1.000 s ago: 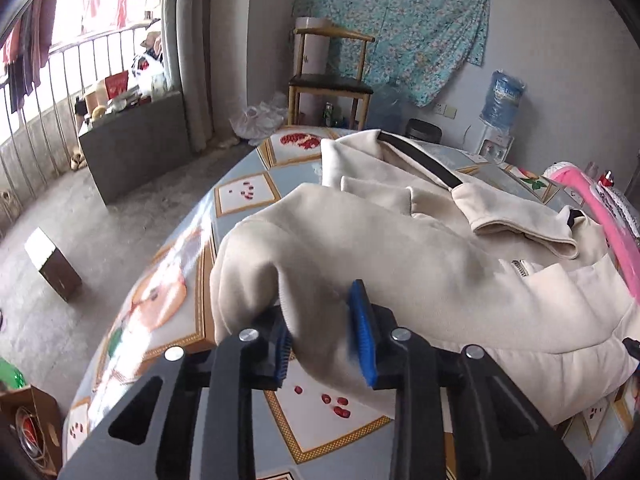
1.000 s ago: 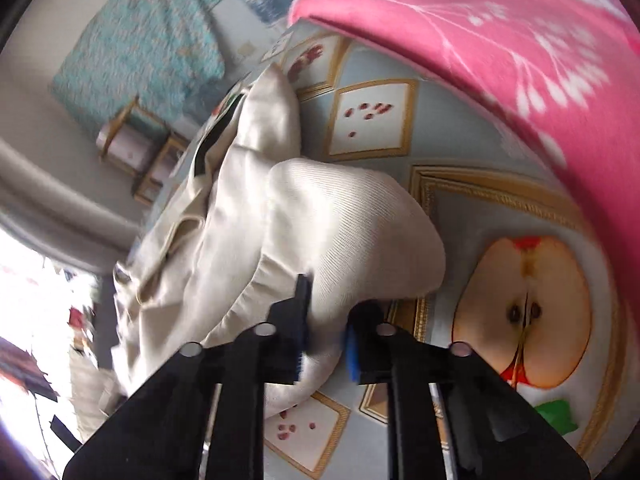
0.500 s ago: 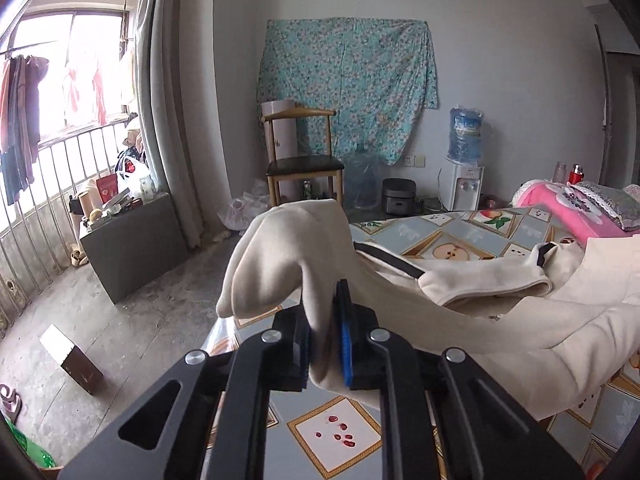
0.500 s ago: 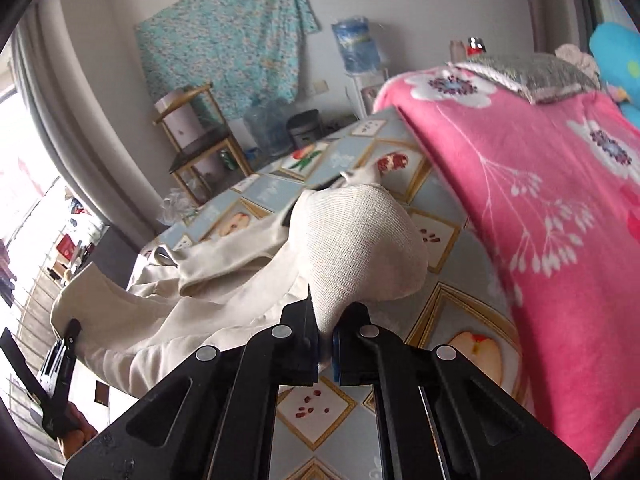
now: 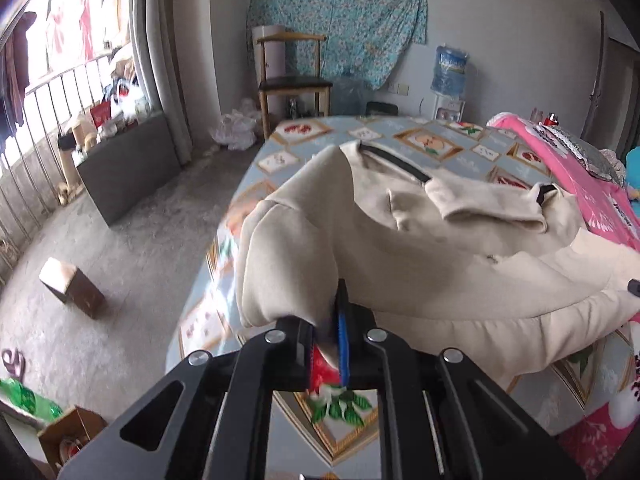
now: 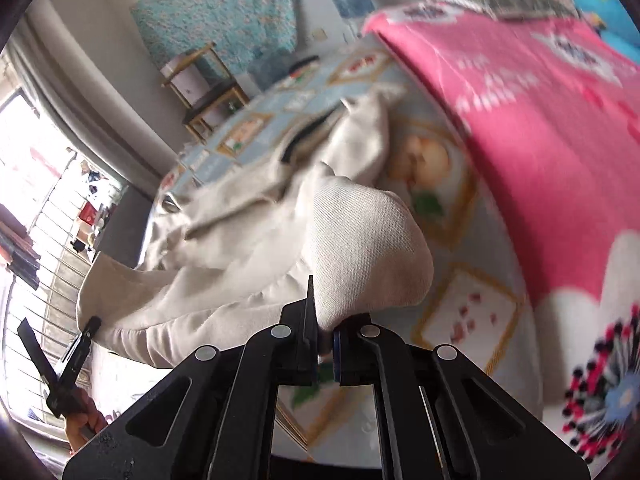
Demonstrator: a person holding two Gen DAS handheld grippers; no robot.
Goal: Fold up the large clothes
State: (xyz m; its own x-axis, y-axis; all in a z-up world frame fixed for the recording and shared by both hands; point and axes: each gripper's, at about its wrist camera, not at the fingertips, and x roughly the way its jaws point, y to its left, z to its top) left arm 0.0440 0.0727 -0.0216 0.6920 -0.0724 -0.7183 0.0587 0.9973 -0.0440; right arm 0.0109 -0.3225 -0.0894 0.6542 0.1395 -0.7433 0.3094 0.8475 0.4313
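Over bed (image 5: 440, 136), both tilted-down grippers pinch cream jacket (image 5: 420, 248) corners

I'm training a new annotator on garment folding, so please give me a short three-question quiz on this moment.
1. True or false: both the left gripper and the right gripper are shut on cloth of the cream fleece zip jacket.
2. What lies on the bed beside the jacket, on the right of the right wrist view? A) pink flowered blanket B) green towel C) black coat
3. Fill in: against the wall, below the turquoise flowered cloth, stands a wooden ____.

Key: 1 true; 2 A; 3 chair.
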